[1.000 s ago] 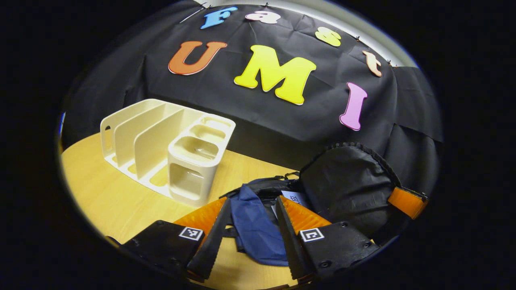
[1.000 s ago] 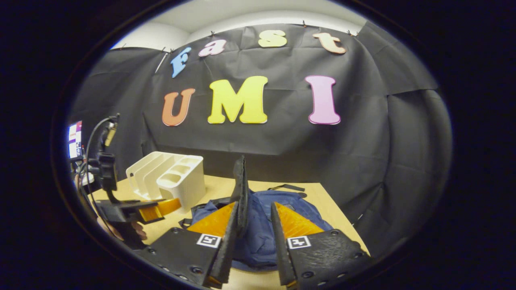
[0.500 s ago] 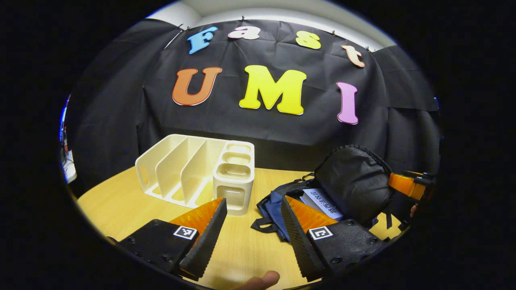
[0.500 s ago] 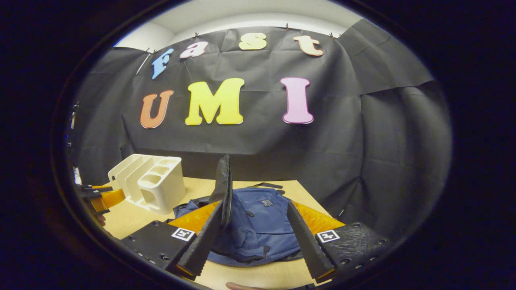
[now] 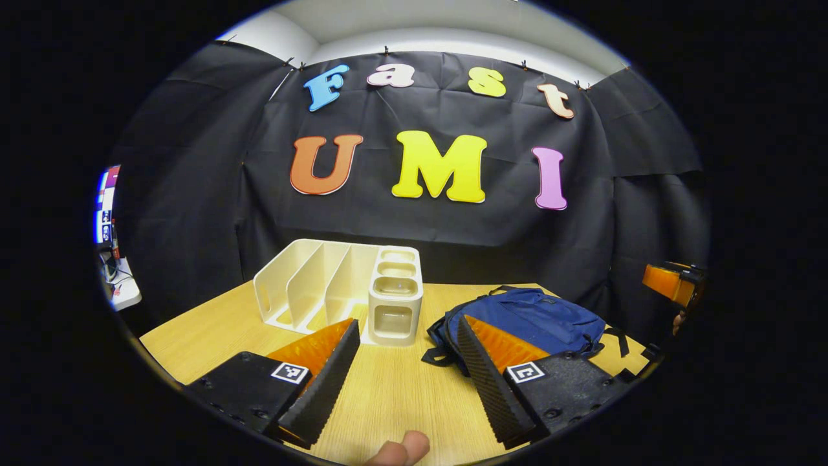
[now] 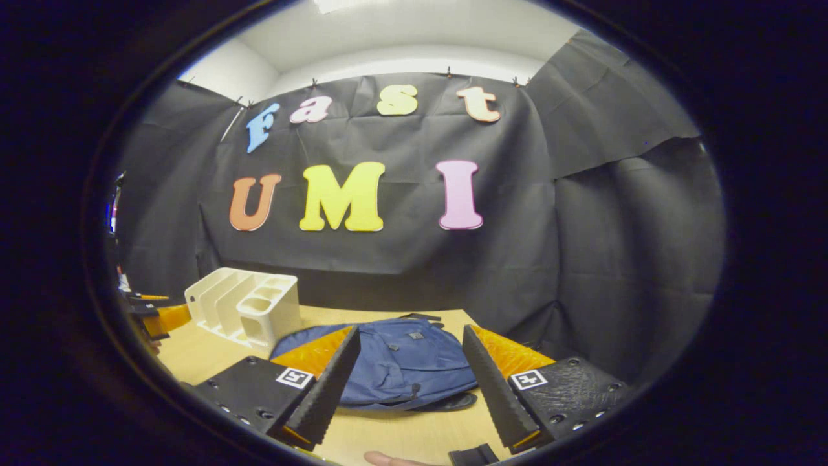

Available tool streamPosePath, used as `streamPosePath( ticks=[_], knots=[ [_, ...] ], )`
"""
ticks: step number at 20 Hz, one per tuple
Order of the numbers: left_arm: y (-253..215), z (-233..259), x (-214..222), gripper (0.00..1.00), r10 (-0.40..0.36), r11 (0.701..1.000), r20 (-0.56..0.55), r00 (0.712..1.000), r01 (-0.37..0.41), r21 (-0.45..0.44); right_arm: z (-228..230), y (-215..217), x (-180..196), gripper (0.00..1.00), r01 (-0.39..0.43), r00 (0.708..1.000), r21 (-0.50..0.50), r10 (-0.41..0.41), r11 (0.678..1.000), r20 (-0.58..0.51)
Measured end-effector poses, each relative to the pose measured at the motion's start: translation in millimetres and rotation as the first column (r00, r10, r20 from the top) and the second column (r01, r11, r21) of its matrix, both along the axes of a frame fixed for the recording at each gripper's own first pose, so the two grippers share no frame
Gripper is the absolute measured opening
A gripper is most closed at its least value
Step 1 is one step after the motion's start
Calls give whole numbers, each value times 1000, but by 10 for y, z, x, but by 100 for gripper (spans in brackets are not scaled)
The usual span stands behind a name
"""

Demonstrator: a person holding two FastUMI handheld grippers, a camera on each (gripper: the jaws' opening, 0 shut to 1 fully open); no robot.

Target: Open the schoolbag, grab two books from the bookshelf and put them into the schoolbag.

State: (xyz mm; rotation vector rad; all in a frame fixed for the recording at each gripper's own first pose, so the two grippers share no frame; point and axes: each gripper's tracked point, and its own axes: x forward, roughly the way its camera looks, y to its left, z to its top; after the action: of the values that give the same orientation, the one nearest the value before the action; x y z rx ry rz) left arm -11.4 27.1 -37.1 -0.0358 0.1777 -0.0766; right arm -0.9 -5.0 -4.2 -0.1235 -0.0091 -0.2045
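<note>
Blue fabric schoolbag (image 5: 530, 317) lies flat on the wooden table (image 5: 213, 330), right of centre in the left gripper view and at lower centre in the right gripper view (image 6: 407, 359). Its flap is down. Its long axis runs from the near table edge toward the black cloth wall, with a black strap loop (image 5: 436, 343) at the near left corner and a black handle (image 6: 420, 317) at the far end. The cloth is soft and rumpled, with a small dark patch on the front.

Cream plastic bookshelf (image 5: 343, 291) stands left of the bag, near it but apart: upright dividers, rounded cups at the near end, slots bare.

Left gripper (image 5: 407, 378) hovers over the table, jaws wide apart, holding nothing. Right gripper (image 6: 411, 388) hovers before the bag, jaws likewise spread and holding nothing. Ridged fingers (image 6: 323, 395) show a sawtooth texture. A fingertip (image 5: 404, 450) shows at the bottom edge.
</note>
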Motion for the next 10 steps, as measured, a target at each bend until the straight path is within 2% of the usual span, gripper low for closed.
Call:
streamPosePath(
  ticks=[2, 4, 5, 7, 8, 10],
  knots=[
    [37, 6, -60, 96, -1, 999, -10, 1000, 1, 32, 6, 42, -84, 95, -8, 1000, -13, 8, 1000, 14],
    [90, 92, -94, 96, -8, 999, 31, 999, 7, 41, -12, 83, -147, 97, -19, 1000, -22, 19, 1000, 17],
    [123, 81, -81, 96, -4, 999, 34, 999, 2, 37, -36, 86, -168, 94, -20, 1000, -21, 20, 1000, 14],
    [238, -25, -51, 97, 22, 999, 2, 1000, -22, 26, -44, 106, -192, 98, -43, 999, -3, 43, 999, 19],
    [300, -13, -37, 97, 36, 999, -1, 999, -36, 27, -57, 124, -176, 93, -54, 998, 0, 54, 999, 19],
    [402, 11, -36, 97, 69, 997, 8, 998, -69, 32, -27, 76, -172, 98, -47, 999, -15, 47, 999, 27]
  ],
)
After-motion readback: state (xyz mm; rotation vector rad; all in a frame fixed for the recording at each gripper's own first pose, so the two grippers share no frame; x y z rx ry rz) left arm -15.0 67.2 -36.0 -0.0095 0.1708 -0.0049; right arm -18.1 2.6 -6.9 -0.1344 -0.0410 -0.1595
